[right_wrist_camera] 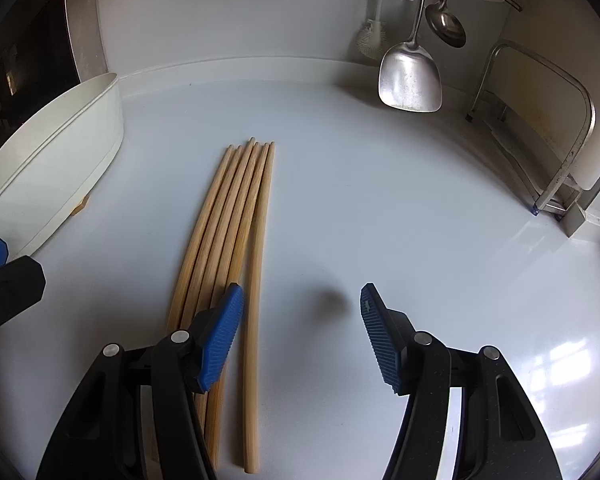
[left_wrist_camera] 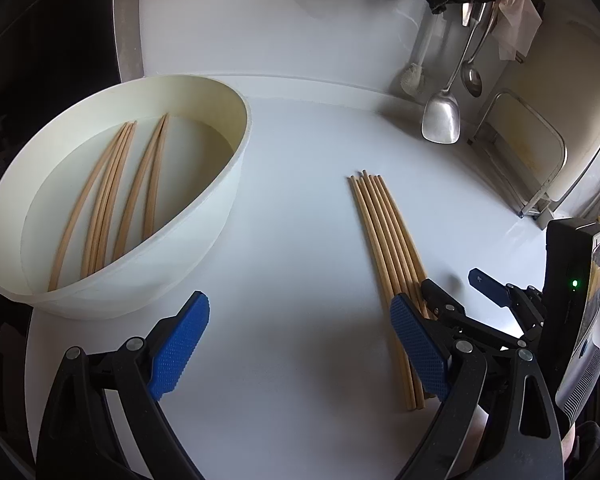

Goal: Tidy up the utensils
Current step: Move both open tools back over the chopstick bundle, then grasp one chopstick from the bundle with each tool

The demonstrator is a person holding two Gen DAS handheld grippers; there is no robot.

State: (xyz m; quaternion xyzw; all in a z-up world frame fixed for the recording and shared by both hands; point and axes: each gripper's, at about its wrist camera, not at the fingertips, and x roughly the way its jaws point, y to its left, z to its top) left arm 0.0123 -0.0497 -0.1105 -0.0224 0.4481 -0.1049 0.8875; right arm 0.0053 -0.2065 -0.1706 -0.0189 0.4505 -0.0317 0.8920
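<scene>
left gripper point(left_wrist_camera: 300, 344): blue ribbed pads spread wide, nothing between them, over bare white countertop point(left_wrist_camera: 300, 216); its right pad sits in front of the near ends of the loose sticks.
right gripper point(right_wrist_camera: 300, 332): pads spread wide, empty; left pad overlaps the near part of the bundle, right pad over bare counter.
loose wooden chopsticks point(right_wrist_camera: 236, 240): bundle lying flat on counter, side by side, thin tips pointing toward the back wall; the rightmost stick splays slightly from the rest at the near end.
round cream plastic basin point(left_wrist_camera: 220, 208): on counter, left of the bundle, apart from it.
chopsticks in basin point(left_wrist_camera: 112, 192): several lying on its floor in two loose groups.
wall: steel spatula point(left_wrist_camera: 441, 118) and steel ladle point(left_wrist_camera: 471, 76) hanging at back right.
</scene>
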